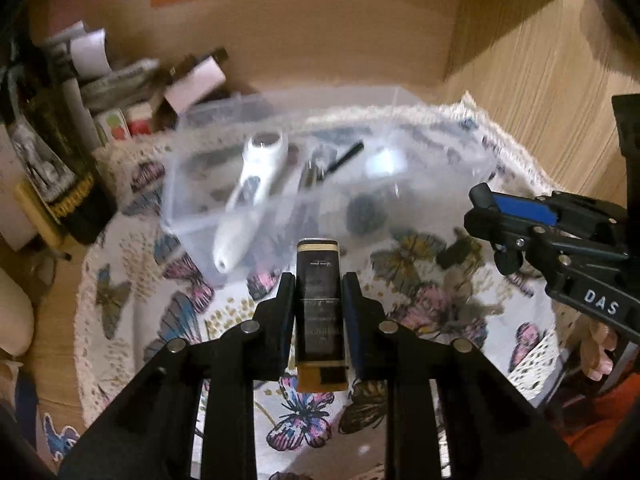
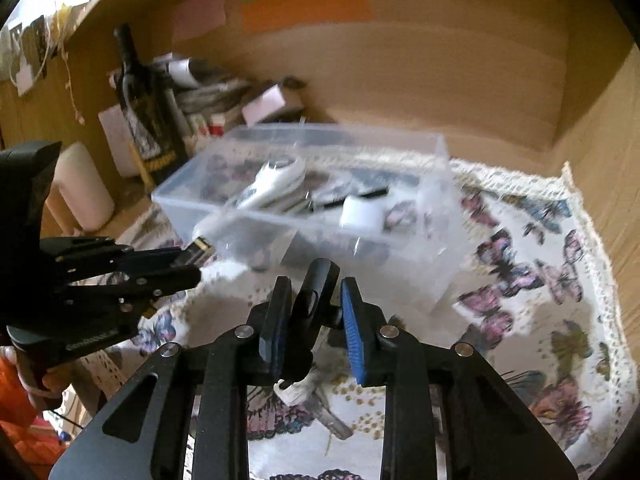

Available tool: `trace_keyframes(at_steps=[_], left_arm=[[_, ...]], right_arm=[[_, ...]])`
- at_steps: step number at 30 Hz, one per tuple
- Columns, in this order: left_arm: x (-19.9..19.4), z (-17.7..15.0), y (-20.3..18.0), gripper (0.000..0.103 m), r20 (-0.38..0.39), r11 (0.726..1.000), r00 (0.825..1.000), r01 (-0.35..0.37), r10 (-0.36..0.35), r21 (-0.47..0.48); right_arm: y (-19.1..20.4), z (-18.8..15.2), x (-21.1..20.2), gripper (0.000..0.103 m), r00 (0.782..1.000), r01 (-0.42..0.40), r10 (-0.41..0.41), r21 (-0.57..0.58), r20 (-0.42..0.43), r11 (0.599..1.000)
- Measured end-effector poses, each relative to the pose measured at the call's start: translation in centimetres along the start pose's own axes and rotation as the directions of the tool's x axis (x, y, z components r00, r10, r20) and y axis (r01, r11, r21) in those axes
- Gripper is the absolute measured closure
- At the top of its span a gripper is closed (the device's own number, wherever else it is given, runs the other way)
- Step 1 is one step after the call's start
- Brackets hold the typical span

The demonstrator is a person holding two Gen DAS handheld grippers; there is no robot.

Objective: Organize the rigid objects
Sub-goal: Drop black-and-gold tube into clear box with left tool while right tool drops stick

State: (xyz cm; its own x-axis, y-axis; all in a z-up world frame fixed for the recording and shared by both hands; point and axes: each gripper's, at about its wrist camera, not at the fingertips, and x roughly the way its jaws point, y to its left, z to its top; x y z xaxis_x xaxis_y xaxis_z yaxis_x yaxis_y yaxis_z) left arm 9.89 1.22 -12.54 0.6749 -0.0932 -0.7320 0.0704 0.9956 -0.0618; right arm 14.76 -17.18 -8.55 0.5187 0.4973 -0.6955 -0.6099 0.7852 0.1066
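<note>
My left gripper point(image 1: 318, 284) is shut on a dark, gold-banded rectangular case point(image 1: 318, 300) and holds it above the butterfly cloth, just short of the clear plastic box point(image 1: 192, 148). The box holds a white handheld device point(image 1: 252, 184), dark sticks and a white cap point(image 2: 360, 212). My right gripper point(image 2: 316, 292) is shut on a black key fob point(image 2: 314, 300); a key and a white tag hang below it. The right gripper shows in the left wrist view point(image 1: 492, 216) to the right of the box. The left gripper shows in the right wrist view point(image 2: 192, 260) with the case tip at the box's left corner.
A butterfly-print cloth point(image 2: 520, 264) with a lace edge covers the wooden shelf. A dark wine bottle point(image 2: 140, 108), a white bottle point(image 2: 84, 188), papers and small boxes point(image 1: 120, 80) crowd the back left. Wooden walls point(image 1: 540, 100) close the back and the right side.
</note>
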Motion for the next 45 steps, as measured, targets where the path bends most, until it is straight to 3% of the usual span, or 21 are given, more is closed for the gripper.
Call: trace_keyframes(at_steps=[11,18,23,33,45], left_arm=[[-4.1,4.4,0.2,0.080,0.177,1.000,0.984,-0.024,0.023,0.006],[-3.7,7.6,0.6,0.080,0.216,0.999,0.975,-0.048,0.046,0.003],[-1.3,9.2,0.5,0.080,0.192,0.997,0.979,-0.071,0.067,0.013],[5.6,9.6,-0.2,0.080,0.048,0.996,0.997,-0.067,0.064,0.055],[7.4,9.4,-0.6,0.080,-0.007,0.997,0.999,-0.041,0.042,0.058]], right_arm=[[-1.1,3.5,-2.5,0.080,0.988,0.069,-0.070,0.009,0.137,0.998],[-2.0,5.8,-2.8,0.080,0.977,0.102,-0.102,0.008,0.187,0.995],[-2.8,6.6,-0.8,0.080,0.980,0.116,-0.116,0.011,0.162,0.993],[-4.4,5.8,4.5,0.080,0.992,0.123,-0.122,-0.004,0.021,0.992],[-4.0,5.5,6.0,0.079,0.992,0.127,-0.128,-0.034,-0.019,0.991]])
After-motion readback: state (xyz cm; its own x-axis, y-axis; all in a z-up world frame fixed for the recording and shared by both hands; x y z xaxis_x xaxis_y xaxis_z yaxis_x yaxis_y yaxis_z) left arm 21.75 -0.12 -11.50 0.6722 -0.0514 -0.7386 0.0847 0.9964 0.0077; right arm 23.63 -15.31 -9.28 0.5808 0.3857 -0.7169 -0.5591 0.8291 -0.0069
